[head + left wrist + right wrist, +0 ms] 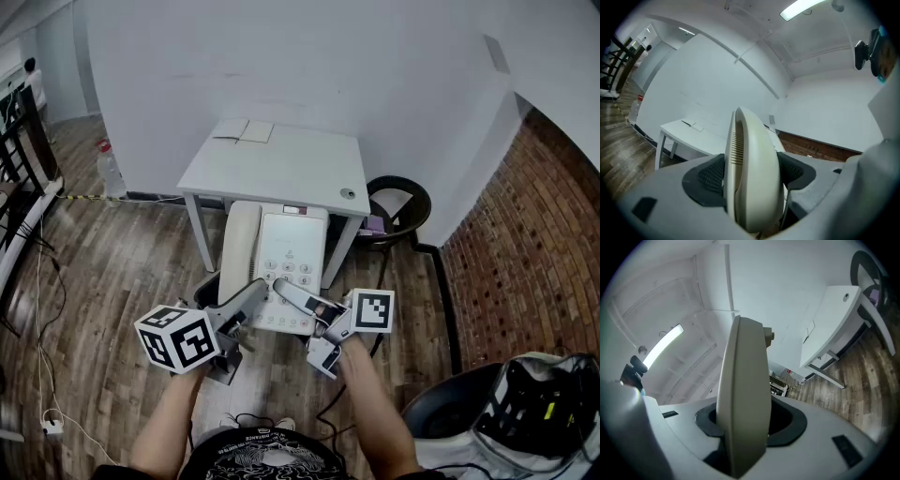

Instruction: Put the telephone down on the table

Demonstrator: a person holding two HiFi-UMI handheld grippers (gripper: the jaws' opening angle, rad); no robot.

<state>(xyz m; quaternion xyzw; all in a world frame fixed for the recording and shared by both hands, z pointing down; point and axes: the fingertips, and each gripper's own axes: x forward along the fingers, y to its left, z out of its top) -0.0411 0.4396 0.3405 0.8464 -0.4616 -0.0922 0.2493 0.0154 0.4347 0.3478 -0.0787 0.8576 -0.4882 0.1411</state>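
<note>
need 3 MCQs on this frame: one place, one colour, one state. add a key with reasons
1. Where is the telephone relative to the table?
A. Resting on it
B. Held in the air, off it
C. Under it, on the floor

2. What colour is the table top?
A. White
B. Black
C. Red

3. What state is the left tool in?
A. Open, nothing between its jaws
B. Shut on nothing
C. Shut on the telephone's handset

Key:
1 B: the left tool and the right tool carry it, and both gripper views show the table well ahead.
2 A: the top is plain white in the head view.
3 C: its pads press both sides of the handset.
</note>
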